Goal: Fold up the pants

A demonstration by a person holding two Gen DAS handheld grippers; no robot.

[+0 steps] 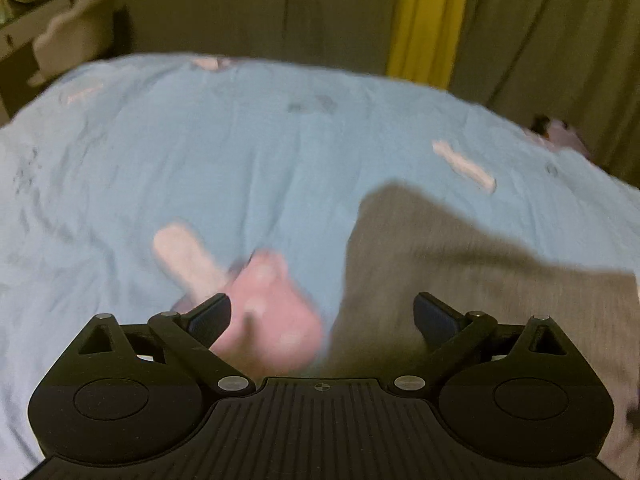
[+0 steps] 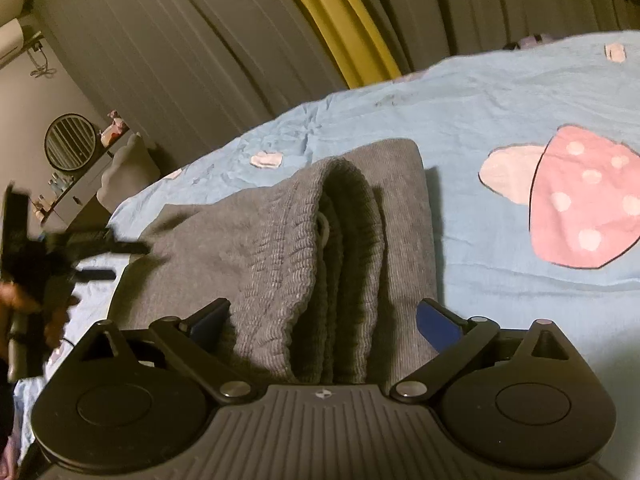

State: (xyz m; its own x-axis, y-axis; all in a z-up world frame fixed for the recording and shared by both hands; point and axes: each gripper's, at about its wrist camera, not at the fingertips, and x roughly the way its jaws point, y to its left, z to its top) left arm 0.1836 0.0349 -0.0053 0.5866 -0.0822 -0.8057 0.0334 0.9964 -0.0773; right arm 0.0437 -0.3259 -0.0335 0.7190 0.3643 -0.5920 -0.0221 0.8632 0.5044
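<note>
The right claw (image 2: 322, 320) is spread wide, the folded waistband of the grey pants (image 2: 320, 232) lying between its fingers on the blue bedsheet (image 2: 460, 92). The left claw (image 1: 322, 314) is spread too, gripping nothing, the pants just beyond its right finger. Farther off hang grey curtains (image 2: 180, 40).

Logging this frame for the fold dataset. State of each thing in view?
Pants: grey, folded over in layers, waistband bunched, lying on the bedsheet.
Bedsheet: light blue with a mushroom print, wrinkled, spread flat.
Left gripper: open, holds nothing, above the sheet beside the pants; view blurred.
Right gripper: open, fingers on either side of the waistband, not clamped.
Curtain: drawn.
</note>
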